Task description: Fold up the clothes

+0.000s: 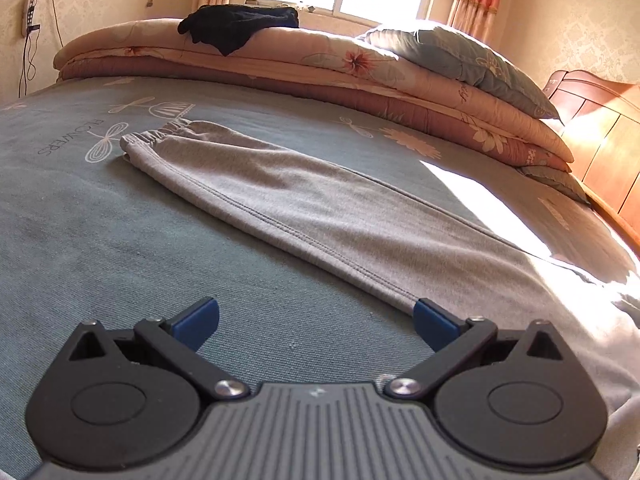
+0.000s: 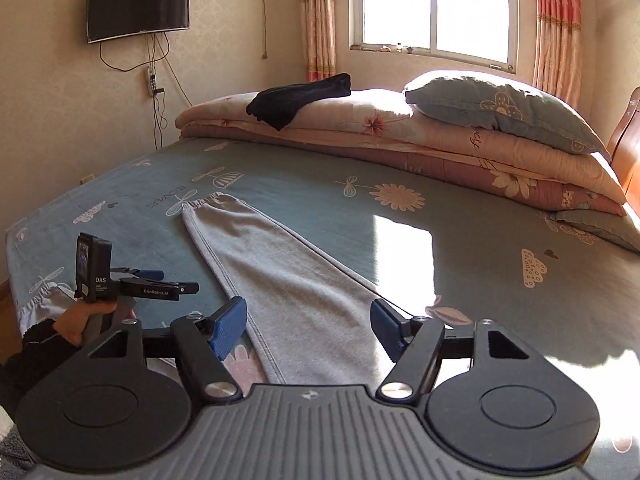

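Note:
Grey trousers (image 1: 300,208) lie flat and lengthwise on the blue-green bed sheet (image 1: 80,220), their gathered elastic end (image 1: 156,132) at the far left. My left gripper (image 1: 316,324) is open low over bare sheet, its right pad (image 1: 434,326) at the trousers' near edge. In the right wrist view the trousers (image 2: 280,280) run away from the camera. My right gripper (image 2: 308,330) stands open above their wide near part, the cloth lying flat between the pads and unpinched. The left gripper (image 2: 160,280), held by a hand (image 2: 76,320), shows at the left.
Folded floral quilts (image 2: 400,136) are stacked along the far side of the bed, with a pillow (image 2: 500,108) and a black garment (image 2: 296,96) on top. A wooden headboard (image 1: 600,152) stands at the right. A bright sun patch (image 2: 404,252) falls on the sheet.

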Demonstrator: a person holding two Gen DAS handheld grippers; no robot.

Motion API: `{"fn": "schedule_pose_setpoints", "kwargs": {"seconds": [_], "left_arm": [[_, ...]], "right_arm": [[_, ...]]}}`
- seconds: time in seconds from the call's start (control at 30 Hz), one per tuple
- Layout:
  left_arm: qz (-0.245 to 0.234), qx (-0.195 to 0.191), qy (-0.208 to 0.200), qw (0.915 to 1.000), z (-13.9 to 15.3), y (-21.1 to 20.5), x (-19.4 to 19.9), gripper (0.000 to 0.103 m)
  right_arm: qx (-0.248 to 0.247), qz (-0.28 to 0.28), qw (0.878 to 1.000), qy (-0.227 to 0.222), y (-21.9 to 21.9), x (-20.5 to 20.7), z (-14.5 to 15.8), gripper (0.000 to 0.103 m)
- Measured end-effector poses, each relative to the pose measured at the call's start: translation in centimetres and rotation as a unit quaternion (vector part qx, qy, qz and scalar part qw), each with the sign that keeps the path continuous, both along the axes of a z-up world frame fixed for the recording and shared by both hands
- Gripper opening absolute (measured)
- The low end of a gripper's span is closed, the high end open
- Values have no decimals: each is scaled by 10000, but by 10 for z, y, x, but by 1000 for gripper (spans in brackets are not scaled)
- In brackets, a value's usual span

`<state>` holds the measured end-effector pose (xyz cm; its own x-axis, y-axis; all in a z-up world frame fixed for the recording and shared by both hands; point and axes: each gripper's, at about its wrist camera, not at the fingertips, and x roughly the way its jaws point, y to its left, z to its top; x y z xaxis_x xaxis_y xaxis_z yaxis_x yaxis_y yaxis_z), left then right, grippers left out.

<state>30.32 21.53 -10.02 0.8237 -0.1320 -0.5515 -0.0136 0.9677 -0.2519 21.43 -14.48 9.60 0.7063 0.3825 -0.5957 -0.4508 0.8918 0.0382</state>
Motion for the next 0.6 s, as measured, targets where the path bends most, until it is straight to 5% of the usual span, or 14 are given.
{"fn": "schedule_pose_setpoints", "kwargs": {"seconds": [0.17,0.3,0.6], "left_arm": [[-862,-394,-308,9950,19,-34,-10,102],[-1381,-326,-407,9890,24,-67,-14,102],[-1361,-170,-243,9903,16,-77,-9,102]], "right_arm": [[279,-300,9962,764,-13,-14,-56,73],[746,-463,9871,1336,-24,-15,-99,73],[579,-501,9783,1926,11,21,-187,73]]}}
